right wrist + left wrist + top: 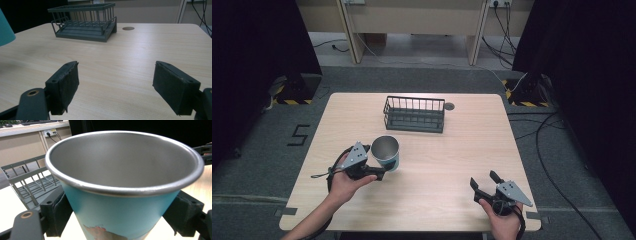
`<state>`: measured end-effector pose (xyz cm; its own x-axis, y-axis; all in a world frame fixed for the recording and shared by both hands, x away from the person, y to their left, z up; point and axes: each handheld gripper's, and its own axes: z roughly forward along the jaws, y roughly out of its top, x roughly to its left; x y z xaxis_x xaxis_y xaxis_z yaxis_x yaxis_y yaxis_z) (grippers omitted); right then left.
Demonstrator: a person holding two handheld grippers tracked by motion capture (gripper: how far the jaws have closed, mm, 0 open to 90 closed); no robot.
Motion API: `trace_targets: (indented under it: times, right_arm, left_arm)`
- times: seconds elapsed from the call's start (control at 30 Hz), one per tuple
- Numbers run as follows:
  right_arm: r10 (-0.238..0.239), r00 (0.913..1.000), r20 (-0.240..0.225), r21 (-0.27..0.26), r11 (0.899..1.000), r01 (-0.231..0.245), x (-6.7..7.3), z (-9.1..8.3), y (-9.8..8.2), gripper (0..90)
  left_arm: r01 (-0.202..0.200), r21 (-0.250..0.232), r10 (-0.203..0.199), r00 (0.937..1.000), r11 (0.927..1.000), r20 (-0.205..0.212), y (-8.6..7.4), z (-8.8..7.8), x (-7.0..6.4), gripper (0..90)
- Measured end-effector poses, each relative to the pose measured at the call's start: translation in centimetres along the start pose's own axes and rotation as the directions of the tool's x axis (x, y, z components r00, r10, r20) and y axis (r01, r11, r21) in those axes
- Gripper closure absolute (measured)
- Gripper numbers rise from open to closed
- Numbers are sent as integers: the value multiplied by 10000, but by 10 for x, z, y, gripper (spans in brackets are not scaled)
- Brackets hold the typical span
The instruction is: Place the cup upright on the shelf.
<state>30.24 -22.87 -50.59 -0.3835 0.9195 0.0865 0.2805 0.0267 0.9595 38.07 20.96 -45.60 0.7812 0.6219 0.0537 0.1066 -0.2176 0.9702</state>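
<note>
A metal cup (386, 152) with a teal outside and a bare steel inside stands upright, held by my left gripper (381, 172) at the left-front of the table. In the left gripper view the cup (125, 202) sits between both black pads (56, 213), which press its lower wall. The cup looks empty. My right gripper (484, 181) hovers at the right-front of the table, jaws wide apart with nothing between its pads (65, 85). A sliver of the teal cup (5, 30) shows at the left edge of the right gripper view.
A dark wire basket (414, 114) stands at the back middle of the wooden table (462, 150), empty as far as I can see. A small round grommet (449, 106) sits beside it. Cables run over the floor to the right.
</note>
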Motion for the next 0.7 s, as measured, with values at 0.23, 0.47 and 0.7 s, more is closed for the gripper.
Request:
trace_targets:
  times: [0.23,0.47,0.7]
  right_arm:
    - [-6,10000,-4,14,10000,6,0,0,0,216]
    - [25,10000,3,30,10000,-25,0,0,0,216]
    - [30,10000,-6,44,10000,-30,0,0,-1,217]
  left_arm:
    - [-27,-16,27,10000,10000,-94,5,7,3,169]
    - [56,-129,-60,9996,9999,-289,10,13,10,169]
    - [60,-242,-70,9991,9997,-411,16,17,15,169]
